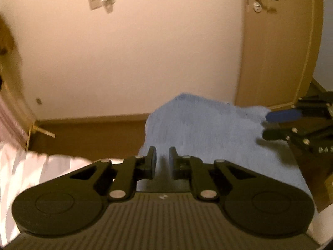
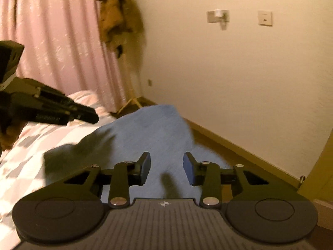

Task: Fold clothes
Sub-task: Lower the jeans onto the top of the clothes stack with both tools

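Observation:
A blue fleecy garment point(image 1: 197, 129) lies bunched on the bed, its far end humped up near the edge. My left gripper point(image 1: 162, 162) hovers over its near left part, open by a narrow gap with only cloth showing beyond the pads. The right wrist view shows the same garment point(image 2: 149, 133) under my right gripper point(image 2: 166, 166), which is open wide and holds nothing. The left gripper point(image 2: 94, 115) appears there at the left, above the bed cover and apart from the cloth. The right gripper point(image 1: 265, 125) shows at the garment's right edge in the left wrist view.
The bed cover point(image 2: 31, 150) is checked in pink, grey and white. Beyond the bed lie a brown wooden floor point(image 1: 93, 133) and a cream wall. A wooden door point(image 1: 276, 52) stands at the right, and a pink curtain point(image 2: 52, 41) and a hanging brown garment point(image 2: 118, 10) at the left.

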The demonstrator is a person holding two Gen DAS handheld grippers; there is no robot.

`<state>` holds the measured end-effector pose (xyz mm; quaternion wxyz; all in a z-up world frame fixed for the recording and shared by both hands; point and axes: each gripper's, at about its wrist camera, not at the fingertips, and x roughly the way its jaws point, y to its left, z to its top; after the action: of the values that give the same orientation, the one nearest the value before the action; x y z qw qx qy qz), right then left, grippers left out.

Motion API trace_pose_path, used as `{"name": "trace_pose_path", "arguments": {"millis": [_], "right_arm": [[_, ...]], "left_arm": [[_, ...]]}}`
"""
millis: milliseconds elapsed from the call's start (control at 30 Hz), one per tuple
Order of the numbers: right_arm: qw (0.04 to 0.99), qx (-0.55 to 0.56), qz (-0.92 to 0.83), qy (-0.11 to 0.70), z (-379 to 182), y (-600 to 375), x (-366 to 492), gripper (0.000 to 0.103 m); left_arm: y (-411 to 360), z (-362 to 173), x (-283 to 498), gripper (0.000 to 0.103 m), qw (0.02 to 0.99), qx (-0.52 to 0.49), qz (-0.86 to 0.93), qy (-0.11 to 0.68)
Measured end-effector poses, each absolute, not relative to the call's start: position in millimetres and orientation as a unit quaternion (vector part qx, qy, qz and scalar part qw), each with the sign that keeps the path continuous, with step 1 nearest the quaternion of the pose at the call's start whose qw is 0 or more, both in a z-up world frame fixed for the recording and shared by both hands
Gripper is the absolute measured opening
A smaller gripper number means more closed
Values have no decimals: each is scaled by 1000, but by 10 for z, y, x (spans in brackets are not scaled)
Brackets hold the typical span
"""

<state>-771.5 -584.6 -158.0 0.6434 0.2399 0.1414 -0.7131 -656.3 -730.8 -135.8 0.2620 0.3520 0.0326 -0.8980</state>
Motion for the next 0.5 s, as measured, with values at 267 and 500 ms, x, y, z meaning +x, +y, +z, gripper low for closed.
{"name": "trace_pose_path", "arguments": {"millis": [267, 500], "right_arm": [[631, 246, -709, 197, -1972, -6137, -7828, 38], [676, 230, -678, 175, -1643, -5754, -7724, 73]], "left_arm": [[-7599, -1889, -6822, 10, 277, 385, -878, 59], [-7351, -1596, -6428, 8, 288, 355, -887, 62]]}}
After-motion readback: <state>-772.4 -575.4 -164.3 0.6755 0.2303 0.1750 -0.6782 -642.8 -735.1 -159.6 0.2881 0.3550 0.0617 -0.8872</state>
